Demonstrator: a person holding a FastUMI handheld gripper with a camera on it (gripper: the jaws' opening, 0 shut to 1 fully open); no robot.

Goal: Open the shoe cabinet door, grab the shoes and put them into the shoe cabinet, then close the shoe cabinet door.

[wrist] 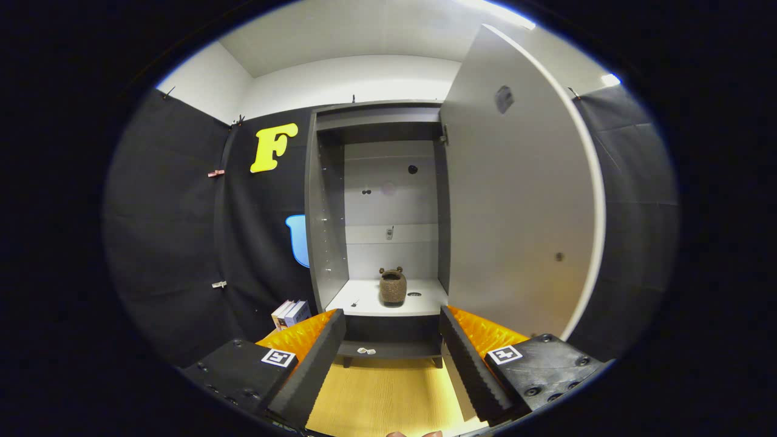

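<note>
**Tool open, facing cabinet with shoe inside**

Tool (392, 325) held with fingers spread wide, nothing between them but floor (382, 394) and the cabinet's base. Left finger (312, 364) and right finger (470, 364) angled outward, gripping nothing.

Straight ahead, beyond the fingertips: cabinet (328, 200), upright against the booth wall. Door (516, 200) swung open to the right, standing just beyond the right finger and hinged at the cabinet's right side. Small dark knob (559, 257) seen on the door's face near its free edge.

Inside, on the pale shelf (370, 300): one brown shoe (393, 286), upright, toward the middle of the shelf and set back from its front edge. Lies ahead of the tool, on a line running between the two fingers, well apart from both tips. A small dark spot on the shelf just right of the shoe; too small to tell what. Another tiny mark near the shelf's left side.

Lower down, a dark shelf (388, 350) near the floor, between the fingertips, with small pale bits (366, 350) lying on it; cannot tell what.

Left of the cabinet, on the floor beside the wall: books (291, 314), standing, just beyond the left finger.

Upper part of the cabinet's back panel pale, with a few small dark holes.
</note>
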